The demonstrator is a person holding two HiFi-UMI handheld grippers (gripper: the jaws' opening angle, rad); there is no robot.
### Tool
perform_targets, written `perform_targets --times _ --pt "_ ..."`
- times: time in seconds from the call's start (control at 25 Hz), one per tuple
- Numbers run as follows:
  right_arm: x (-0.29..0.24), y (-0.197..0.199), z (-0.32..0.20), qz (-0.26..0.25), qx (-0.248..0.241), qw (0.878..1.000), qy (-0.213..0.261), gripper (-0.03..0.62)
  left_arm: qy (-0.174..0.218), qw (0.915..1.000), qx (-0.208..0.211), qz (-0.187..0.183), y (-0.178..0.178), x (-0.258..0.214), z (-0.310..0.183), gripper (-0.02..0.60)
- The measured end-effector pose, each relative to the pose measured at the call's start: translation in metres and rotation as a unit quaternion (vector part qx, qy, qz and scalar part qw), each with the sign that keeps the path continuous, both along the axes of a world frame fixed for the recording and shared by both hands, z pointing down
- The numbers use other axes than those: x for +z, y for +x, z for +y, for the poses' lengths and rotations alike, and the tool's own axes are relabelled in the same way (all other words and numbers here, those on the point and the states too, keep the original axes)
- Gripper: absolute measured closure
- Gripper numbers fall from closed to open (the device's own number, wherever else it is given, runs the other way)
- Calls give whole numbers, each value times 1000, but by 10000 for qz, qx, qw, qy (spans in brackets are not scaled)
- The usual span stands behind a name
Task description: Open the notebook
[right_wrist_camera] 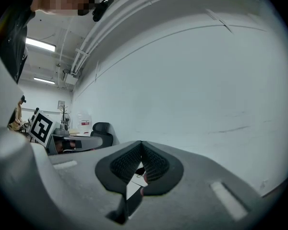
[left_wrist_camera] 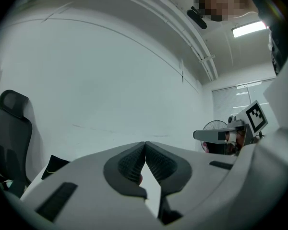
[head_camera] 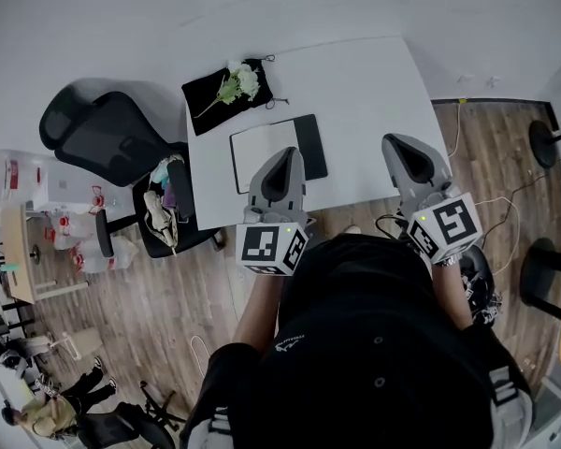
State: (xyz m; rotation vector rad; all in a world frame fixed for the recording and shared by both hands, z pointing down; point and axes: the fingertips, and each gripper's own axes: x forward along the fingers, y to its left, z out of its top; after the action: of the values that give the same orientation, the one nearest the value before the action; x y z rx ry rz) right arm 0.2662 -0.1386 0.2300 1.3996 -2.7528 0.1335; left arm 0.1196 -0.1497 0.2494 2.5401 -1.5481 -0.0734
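Note:
The notebook (head_camera: 262,153) lies on the white table (head_camera: 355,101) with a white page facing up and its black cover (head_camera: 310,145) flat to the right. My left gripper (head_camera: 289,154) hovers over the notebook's near edge, jaws closed tip to tip with nothing between them (left_wrist_camera: 145,143). My right gripper (head_camera: 394,142) is held above the table's near right part, also shut and empty (right_wrist_camera: 141,142). Both gripper views look up at the pale wall, so the notebook is out of sight there.
A black cloth (head_camera: 226,89) with a white flower sprig lies at the table's far left corner. A black office chair (head_camera: 107,137) and a second chair (head_camera: 165,215) piled with items stand left of the table. Cables (head_camera: 491,204) run over the wooden floor on the right.

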Motion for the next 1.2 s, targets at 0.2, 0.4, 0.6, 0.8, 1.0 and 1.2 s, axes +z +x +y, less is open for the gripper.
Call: perform_targets --times 0.2,0.4,0.6,0.8,1.0,1.2 --pt "-4 2 3 4 -20 10000 47 592 52 10000 -2 -69 4 -1 1 575" --pt "-4 6 3 24 -5 10000 76 592 86 9999 34 -119 11 0 0 575" --pt "-6 10 3 20 37 10000 82 592 103 9999 12 -132 11 -2 1 575" --pt "-7 15 1 5 69 9999 102 592 117 9997 -18 -197 12 -1 1 575" --pt "-6 13 1 -6 71 9999 92 592 95 9996 1 -261 13 0 2 575" --pt "-6 13 0 -2 78 9999 98 592 130 9995 26 -281 14 -1 0 575"
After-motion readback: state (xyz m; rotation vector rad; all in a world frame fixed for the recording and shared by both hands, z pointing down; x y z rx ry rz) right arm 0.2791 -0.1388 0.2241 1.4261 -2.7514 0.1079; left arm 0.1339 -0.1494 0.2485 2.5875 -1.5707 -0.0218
